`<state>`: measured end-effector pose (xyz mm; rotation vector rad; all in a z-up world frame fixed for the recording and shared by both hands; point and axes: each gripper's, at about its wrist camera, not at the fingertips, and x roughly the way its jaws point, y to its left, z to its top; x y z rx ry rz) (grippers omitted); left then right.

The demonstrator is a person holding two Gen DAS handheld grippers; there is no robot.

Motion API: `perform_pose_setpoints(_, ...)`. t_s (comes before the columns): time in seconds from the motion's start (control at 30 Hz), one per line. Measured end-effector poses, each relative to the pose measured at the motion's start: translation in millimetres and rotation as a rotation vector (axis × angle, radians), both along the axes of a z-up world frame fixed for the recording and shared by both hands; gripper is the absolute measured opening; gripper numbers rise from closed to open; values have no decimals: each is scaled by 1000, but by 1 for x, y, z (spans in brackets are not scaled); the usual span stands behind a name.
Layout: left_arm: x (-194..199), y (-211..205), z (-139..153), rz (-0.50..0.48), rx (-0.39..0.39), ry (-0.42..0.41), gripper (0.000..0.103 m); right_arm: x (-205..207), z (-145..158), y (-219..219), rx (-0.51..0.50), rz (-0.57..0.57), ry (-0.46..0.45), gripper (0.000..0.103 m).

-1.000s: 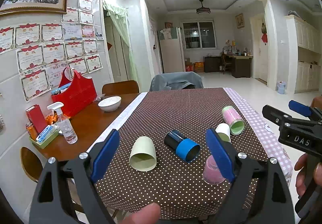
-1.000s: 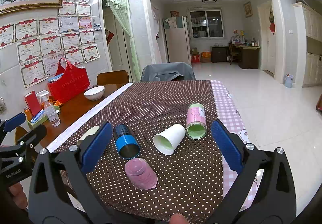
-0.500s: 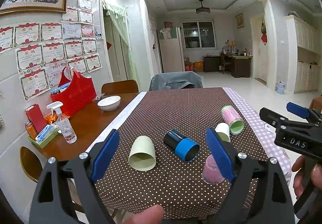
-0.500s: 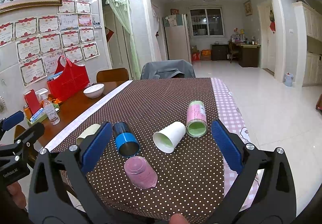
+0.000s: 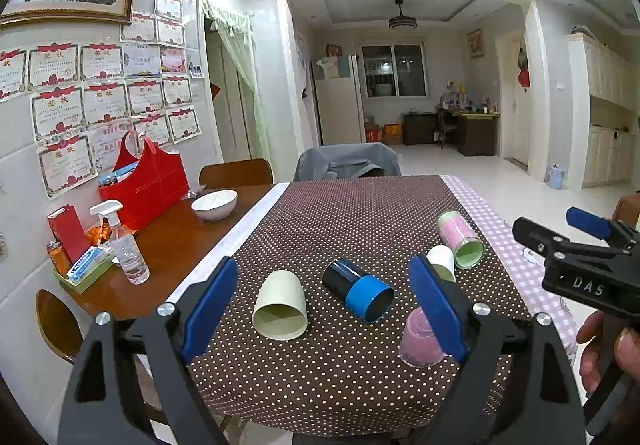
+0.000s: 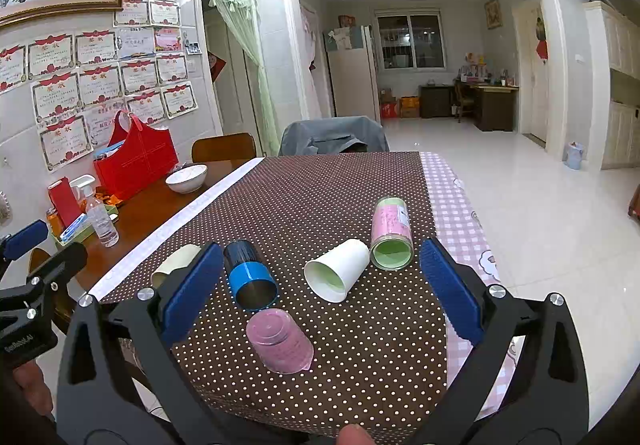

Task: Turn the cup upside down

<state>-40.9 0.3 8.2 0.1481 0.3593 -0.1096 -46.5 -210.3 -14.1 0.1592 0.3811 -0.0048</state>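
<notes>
Currently the approach step is being judged: both grippers, left gripper and right gripper, are being held jaws apart, empty, short of the blue cup. Next, a side-lying cup beside it is being lined up for grasping.

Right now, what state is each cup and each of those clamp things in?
Left gripper: open, empty.
Right gripper: open, empty.
Pink cup: upside down.
Blue cup: on its side.
White cup: on its side.
Cream cup: on its side.
Pink-and-green cup: on its side.
</notes>
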Motion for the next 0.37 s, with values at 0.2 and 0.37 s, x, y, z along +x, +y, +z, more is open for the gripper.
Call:
perform_pose_setpoints(0.2,5,1,-2,15,3,12,86,1,-1,2,3,7,5,97)
perform_pose_setpoints(0.37,8,2,-4,29,7,23,86,2,-2,3,5,11,8,97)
